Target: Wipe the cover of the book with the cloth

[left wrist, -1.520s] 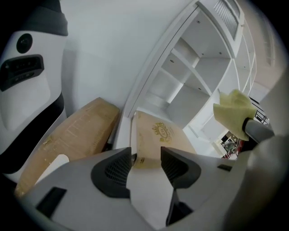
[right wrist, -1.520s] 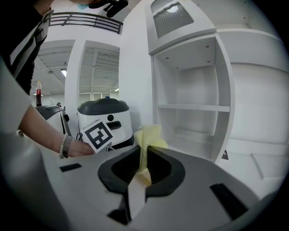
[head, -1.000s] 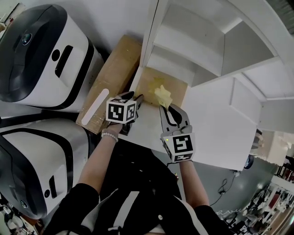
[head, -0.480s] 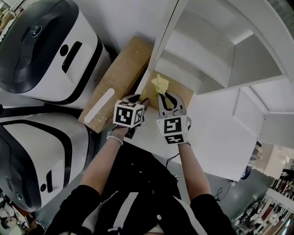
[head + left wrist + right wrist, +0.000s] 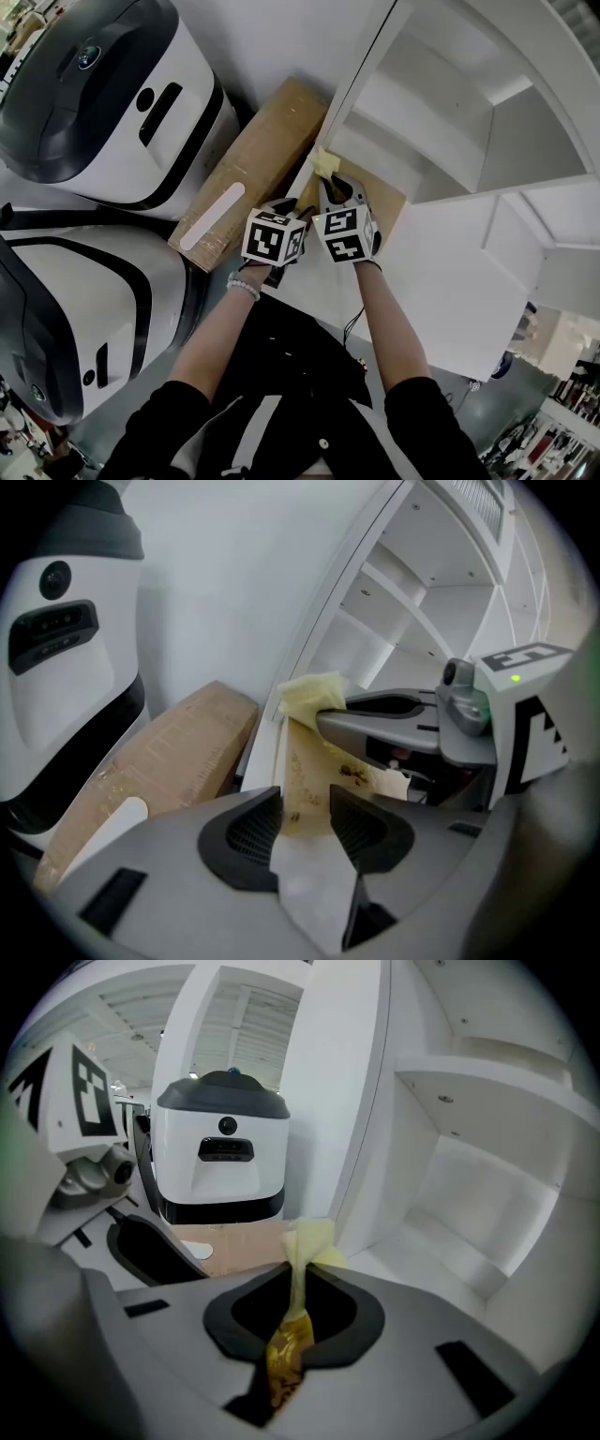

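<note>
A book (image 5: 386, 202) with a tan cover lies flat on the white table (image 5: 441, 281), at the foot of the shelf unit. My right gripper (image 5: 328, 180) is shut on a crumpled yellow cloth (image 5: 324, 163) over the book's far left corner; in the right gripper view the cloth (image 5: 302, 1251) is pinched between the pads. My left gripper (image 5: 284, 204) rests at the book's near left end. Its jaws have just been closing a little but stand open (image 5: 305, 803), with the cover's near edge (image 5: 307, 780) between the tips. The cloth (image 5: 309, 694) shows beyond them.
A long cardboard box (image 5: 248, 169) lies left of the table edge. Two large white and black machines (image 5: 94, 94) (image 5: 84, 309) stand further left. The white shelf unit (image 5: 450, 103) rises right behind the book.
My right gripper has carried the cloth leftward over the cover to its far left corner, ending beside the left gripper. The left gripper has stayed at the book's near left end.
</note>
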Demonstrator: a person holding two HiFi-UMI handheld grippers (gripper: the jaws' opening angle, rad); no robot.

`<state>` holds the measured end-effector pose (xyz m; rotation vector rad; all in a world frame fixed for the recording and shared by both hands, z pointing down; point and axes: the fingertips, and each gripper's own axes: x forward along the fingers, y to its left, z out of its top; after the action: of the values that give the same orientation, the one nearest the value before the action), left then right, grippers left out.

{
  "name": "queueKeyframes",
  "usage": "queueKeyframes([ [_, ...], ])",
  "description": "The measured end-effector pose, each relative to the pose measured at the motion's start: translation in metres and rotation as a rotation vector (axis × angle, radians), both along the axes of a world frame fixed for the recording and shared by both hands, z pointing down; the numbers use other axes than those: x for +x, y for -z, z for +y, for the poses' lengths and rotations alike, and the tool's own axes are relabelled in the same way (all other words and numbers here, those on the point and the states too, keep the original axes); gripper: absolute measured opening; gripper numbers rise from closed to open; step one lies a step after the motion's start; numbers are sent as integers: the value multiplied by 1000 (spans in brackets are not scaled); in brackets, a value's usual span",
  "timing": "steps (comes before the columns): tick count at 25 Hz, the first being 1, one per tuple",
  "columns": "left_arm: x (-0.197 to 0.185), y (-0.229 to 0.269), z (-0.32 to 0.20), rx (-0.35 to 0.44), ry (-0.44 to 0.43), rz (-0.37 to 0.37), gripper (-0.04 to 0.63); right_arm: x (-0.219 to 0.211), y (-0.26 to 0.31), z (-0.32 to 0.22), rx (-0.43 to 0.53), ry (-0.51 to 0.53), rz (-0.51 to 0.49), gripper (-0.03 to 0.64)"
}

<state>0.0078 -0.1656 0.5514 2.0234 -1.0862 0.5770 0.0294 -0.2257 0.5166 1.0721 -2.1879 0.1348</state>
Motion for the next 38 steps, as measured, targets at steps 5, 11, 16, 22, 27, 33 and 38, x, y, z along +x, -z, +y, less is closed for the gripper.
queueKeyframes([
  [5,-1,0,0,-10,-1,8,164,1,-12,-6,-66,-45,-48,37],
  [11,-1,0,0,-7,5,6,164,9,-12,-10,-49,-74,-46,37],
  [16,-2,-1,0,-2,13,8,164,33,-12,-8,-74,-141,-45,36],
  [22,-1,0,0,-1,16,5,164,70,-10,-5,-75,-237,-49,37],
  [27,-2,0,1,-2,15,7,164,100,-11,2,-75,-306,-41,36],
  [33,-2,-1,0,-5,14,13,164,136,-11,11,-70,-394,-47,37],
  [38,-2,-1,0,-5,9,13,163,158,-12,23,-74,-450,-44,37],
])
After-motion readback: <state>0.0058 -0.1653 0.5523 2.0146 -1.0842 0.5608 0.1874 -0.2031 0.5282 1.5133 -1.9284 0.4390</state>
